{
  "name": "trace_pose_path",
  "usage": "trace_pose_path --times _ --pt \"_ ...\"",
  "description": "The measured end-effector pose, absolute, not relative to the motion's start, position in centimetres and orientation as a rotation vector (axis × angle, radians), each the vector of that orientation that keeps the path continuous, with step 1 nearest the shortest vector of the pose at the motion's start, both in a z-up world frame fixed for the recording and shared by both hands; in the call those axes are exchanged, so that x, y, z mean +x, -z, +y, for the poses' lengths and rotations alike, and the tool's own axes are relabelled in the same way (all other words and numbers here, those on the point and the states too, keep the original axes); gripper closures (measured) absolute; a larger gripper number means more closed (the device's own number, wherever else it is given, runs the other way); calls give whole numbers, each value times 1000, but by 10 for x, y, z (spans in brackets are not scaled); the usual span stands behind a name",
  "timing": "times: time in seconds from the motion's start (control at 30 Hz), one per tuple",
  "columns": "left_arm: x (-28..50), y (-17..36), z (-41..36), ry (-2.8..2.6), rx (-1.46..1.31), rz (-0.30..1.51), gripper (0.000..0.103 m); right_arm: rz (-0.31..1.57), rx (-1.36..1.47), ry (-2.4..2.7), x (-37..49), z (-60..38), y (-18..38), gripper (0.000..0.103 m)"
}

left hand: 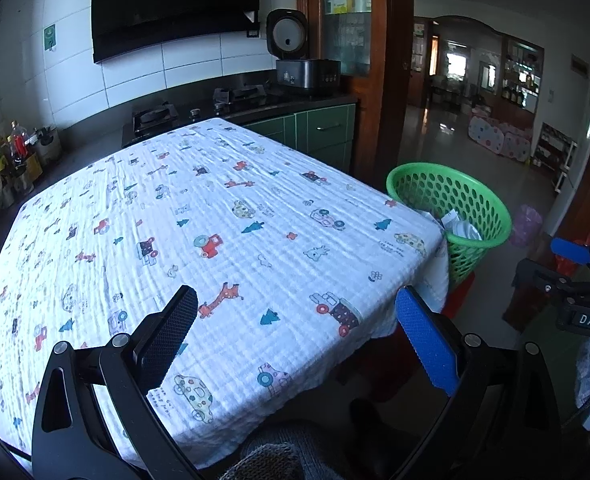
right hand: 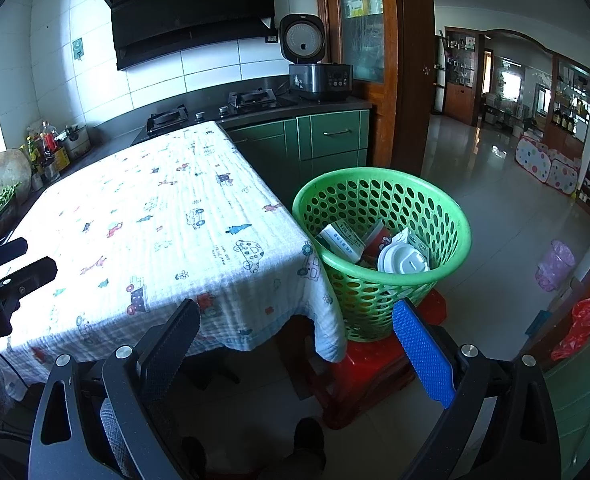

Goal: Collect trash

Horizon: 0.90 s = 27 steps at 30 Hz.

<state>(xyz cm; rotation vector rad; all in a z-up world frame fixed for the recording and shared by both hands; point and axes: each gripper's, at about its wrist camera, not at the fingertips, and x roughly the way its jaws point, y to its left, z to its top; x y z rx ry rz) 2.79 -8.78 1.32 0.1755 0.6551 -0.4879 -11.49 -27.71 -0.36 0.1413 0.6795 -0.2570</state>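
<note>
A green perforated basket [right hand: 379, 216] stands on a red stool [right hand: 369, 368] at the table's right corner; it also shows in the left wrist view as the basket [left hand: 453, 200]. Inside lie a white cup lid [right hand: 403, 262], a white and green carton [right hand: 341, 240] and a red cup [right hand: 377, 240]. My left gripper [left hand: 297, 324] is open above the table's near edge, holding nothing. My right gripper [right hand: 295, 334] is open, low in front of the table corner, left of the basket. The table [left hand: 215, 216] wears a white cloth with cartoon prints.
A dark counter with a gas hob [right hand: 211, 110] and a rice cooker [right hand: 315, 68] runs behind the table. Green cabinets [right hand: 327, 140] stand beyond the basket. Bottles [right hand: 45, 144] crowd the left counter. A red plastic bag [right hand: 587, 316] lies at the right. Tiled floor opens toward the far room.
</note>
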Motion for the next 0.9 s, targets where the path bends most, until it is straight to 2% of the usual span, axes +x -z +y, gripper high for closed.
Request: trace_pose_path --times 0.9 --pt "19 -22 -86 480 172 595 5 629 143 235 -120 -272 -2 9"
